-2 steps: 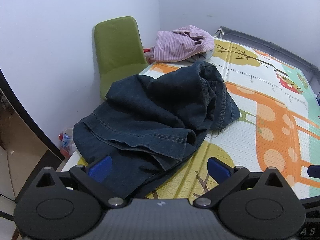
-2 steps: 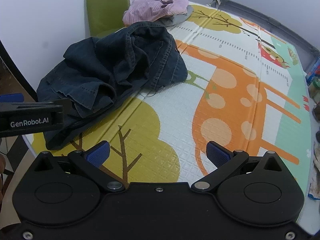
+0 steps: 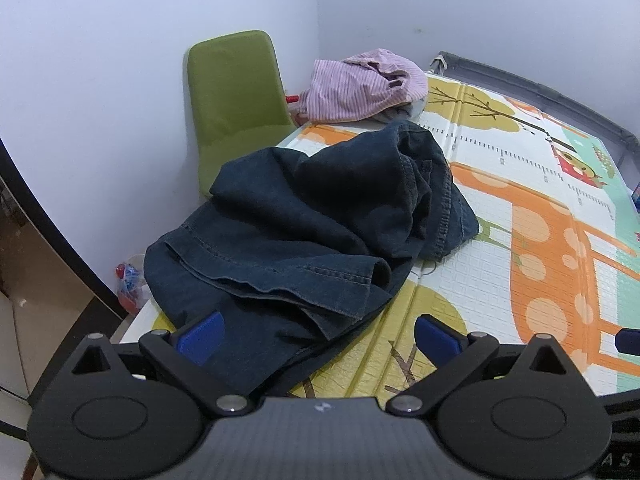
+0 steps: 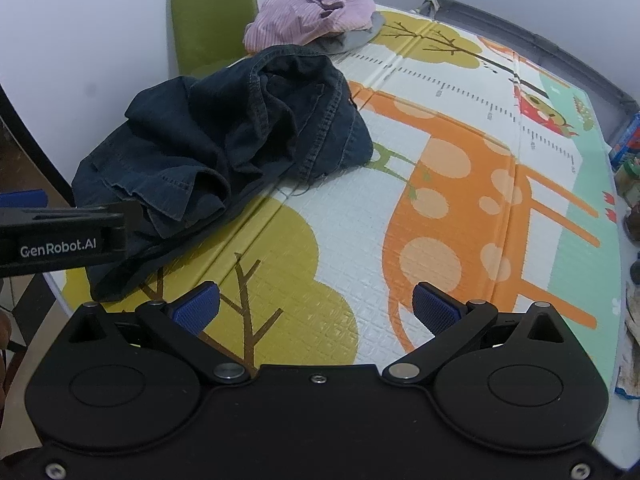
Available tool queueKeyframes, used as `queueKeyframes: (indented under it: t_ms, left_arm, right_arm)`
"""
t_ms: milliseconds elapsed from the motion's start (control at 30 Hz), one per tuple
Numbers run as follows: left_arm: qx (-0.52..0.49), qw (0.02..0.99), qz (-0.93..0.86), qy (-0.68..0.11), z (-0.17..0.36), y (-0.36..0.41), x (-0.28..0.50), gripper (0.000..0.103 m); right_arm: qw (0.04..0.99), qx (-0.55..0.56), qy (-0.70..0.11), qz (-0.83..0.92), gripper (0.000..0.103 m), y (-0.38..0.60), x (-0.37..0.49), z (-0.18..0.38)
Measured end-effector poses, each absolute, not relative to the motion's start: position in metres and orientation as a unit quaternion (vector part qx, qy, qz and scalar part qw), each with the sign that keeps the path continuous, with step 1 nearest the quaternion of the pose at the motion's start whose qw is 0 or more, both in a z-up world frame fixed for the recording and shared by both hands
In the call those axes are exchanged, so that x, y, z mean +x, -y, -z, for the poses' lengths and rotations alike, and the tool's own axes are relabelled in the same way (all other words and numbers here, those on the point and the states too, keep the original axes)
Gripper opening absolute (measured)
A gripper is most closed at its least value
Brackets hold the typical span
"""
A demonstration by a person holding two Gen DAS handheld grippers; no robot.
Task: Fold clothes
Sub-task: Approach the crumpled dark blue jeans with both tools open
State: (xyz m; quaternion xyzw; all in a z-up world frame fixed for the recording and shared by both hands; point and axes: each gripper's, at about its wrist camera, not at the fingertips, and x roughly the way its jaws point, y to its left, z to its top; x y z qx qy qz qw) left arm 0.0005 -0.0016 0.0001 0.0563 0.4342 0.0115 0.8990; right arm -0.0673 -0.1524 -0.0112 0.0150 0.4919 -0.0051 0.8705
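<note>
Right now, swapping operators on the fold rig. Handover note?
Left gripper: open, empty, poised over the near edge of the dark denim garment.
Right gripper: open, empty, over bare play mat.
Denim lies crumpled on the mat's near left corner. Pink striped garment is heaped at the far left corner, on some grey cloth.
Done: nothing folded.
Left: spread and fold the denim, then the pink one.
</note>
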Motion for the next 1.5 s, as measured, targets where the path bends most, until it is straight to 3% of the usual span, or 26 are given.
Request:
queueKeyframes:
  t_ms: [1500]
  left_arm:
    - [0.067, 0.888, 0.009, -0.455, 0.002, 0.019, 0.014, 0.103]
  right_arm:
    - [0.873, 0.025, -0.486, 0.020, 0.103, 0.170, -0.056, 0.011]
